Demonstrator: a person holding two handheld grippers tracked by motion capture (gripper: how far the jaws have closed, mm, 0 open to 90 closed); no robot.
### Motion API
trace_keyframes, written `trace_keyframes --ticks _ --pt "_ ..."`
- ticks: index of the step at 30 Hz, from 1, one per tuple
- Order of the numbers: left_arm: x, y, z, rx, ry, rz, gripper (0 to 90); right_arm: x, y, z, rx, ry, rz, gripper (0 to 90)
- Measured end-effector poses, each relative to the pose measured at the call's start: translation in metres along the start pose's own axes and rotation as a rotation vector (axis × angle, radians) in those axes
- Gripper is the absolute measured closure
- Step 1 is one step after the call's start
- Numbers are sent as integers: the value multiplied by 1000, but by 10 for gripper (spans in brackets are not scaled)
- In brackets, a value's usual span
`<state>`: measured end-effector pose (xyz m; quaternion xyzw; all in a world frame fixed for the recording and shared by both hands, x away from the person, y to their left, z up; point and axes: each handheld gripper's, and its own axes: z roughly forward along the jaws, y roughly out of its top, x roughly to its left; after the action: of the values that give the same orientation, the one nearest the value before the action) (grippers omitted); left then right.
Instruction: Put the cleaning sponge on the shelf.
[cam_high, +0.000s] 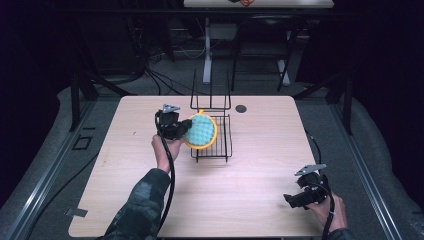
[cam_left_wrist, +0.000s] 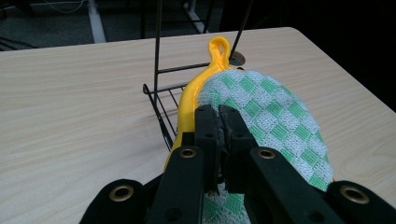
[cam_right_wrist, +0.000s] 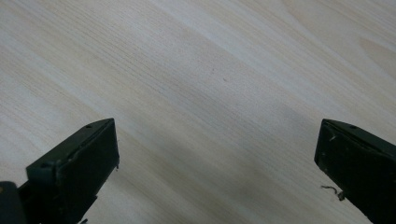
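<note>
While the left tongs (cam_left_wrist: 222, 122) pinched the edge of the green checked pot holder (cam_left_wrist: 275, 116), its yellow rim hung over the black wire rack (cam_high: 212, 132) just ahead. Its hanging loop was plain in the left gripper view. Well apart, the right tongs (cam_right_wrist: 217, 158) gaped empty over bare bench (cam_right_wrist: 196, 70).

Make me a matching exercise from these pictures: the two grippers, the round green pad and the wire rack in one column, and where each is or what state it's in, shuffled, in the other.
1. left gripper
2. right gripper
3. pot holder
4. wire rack

A. jaws wide open over bare wood
B. black, standing mid-table
C. green checks, yellow rim, held above the rack
D. jaws shut on the rim of the cloth

Pairs: 1-D, 2-A, 3-C, 4-B
</note>
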<state>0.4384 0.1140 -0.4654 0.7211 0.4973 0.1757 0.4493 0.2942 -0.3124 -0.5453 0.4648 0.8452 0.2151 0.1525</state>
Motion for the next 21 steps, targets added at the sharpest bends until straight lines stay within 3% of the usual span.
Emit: trace_keyframes --ticks 5,21 --pt "-2 -2 8 17 0 -15 871 0 1 -3 -16 -10 -1 0" --pt "-14 -14 34 40 3 -48 870 3 1 -1 8 -4 -9 0"
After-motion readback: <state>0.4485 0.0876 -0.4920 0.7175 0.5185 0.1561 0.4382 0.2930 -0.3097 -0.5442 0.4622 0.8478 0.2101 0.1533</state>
